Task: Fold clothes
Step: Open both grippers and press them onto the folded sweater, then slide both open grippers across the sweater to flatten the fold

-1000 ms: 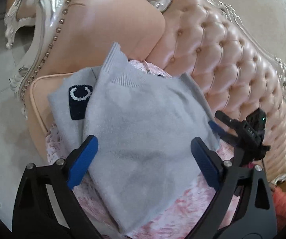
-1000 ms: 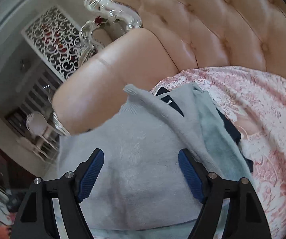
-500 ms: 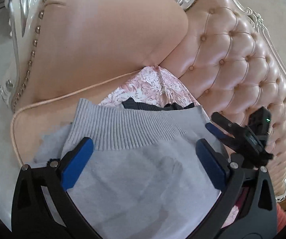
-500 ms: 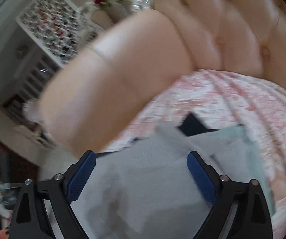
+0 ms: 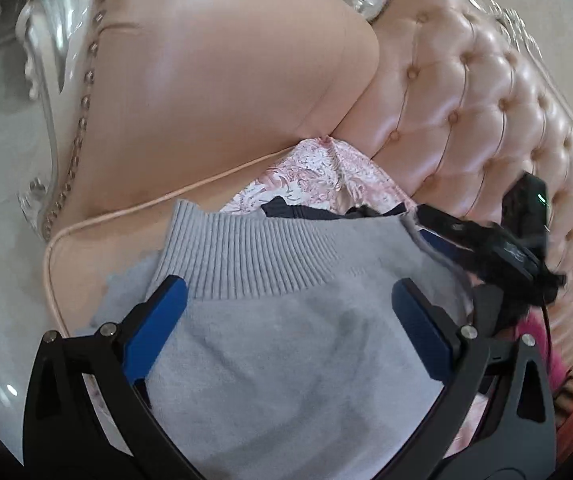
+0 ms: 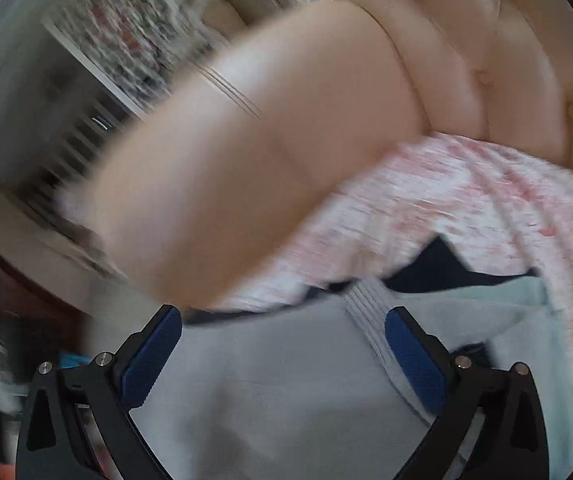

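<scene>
Across the lower half of both views lay the grey sweater (image 5: pixel 286 352), spread over a pink floral cover (image 5: pixel 310 176) on the seat of a tufted pink sofa (image 5: pixel 466 112). Its ribbed band (image 5: pixel 254 252) ran across the middle of the left view, just above the left tongs (image 5: pixel 286 320), whose blue pads stood wide apart with only flat knit between them and nothing pinched. The right tongs (image 6: pixel 282 356) had just been opening and were likewise spread wide in the bottom of the blurred right view, with knit lying under them but no fold caught. That pair showed at the right edge of the left view as a black shape beside the sweater's far corner, so the two tools flanked the folded edge from either side, probably because each had carried one corner of it. A dark garment (image 6: pixel 442 264) peeked out beyond the band, toward the sofa back, and a pale mint cloth (image 6: pixel 526 308) lay at the right of the right view; how these were stacked under the sweater could not be told. Resting close against the armrest (image 5: pixel 214 92) at the upper left, the sweater seemed to have been laid there as a folded stack, and the spread pads suggested a fold just set down, with the next grasp not yet begun.
</scene>
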Demonstrator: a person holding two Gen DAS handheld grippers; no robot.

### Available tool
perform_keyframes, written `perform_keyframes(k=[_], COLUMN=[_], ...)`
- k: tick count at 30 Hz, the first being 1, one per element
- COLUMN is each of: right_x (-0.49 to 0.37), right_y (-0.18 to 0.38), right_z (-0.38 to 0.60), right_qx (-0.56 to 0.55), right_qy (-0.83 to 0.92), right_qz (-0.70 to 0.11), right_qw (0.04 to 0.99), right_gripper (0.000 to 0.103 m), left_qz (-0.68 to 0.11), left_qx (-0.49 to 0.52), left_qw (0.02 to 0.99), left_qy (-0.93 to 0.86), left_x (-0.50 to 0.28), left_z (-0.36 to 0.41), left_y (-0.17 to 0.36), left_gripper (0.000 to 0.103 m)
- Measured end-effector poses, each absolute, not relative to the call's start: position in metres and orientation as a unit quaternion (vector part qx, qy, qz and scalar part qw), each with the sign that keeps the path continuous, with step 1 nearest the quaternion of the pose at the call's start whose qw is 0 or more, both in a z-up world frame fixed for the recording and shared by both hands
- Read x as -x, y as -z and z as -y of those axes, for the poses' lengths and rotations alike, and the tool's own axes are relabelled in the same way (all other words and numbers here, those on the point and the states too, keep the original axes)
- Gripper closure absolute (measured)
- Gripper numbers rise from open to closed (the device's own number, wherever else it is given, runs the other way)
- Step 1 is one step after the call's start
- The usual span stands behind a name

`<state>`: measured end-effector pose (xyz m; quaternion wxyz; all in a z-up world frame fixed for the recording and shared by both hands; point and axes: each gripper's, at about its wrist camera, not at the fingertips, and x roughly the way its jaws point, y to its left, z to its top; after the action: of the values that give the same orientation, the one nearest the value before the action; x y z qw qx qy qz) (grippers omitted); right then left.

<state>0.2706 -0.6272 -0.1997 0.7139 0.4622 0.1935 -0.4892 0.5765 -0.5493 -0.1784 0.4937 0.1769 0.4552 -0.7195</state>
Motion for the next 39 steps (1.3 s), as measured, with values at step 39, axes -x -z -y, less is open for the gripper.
perform_keyframes(k=[39], right_x=[-0.275], right_y=[0.180], right_z=[0.463], right_qx=[-0.294], right_qy=[0.605], right_qz=[-0.255], right_qw=[0.694], right_gripper=[0.000], left_qz=[-0.336], left_qx=[-0.285], left_qw=[0.558], left_qy=[0.703], left_x=[-0.566], left_z=[0.470], left_y=[0.145], left_gripper=[0.000])
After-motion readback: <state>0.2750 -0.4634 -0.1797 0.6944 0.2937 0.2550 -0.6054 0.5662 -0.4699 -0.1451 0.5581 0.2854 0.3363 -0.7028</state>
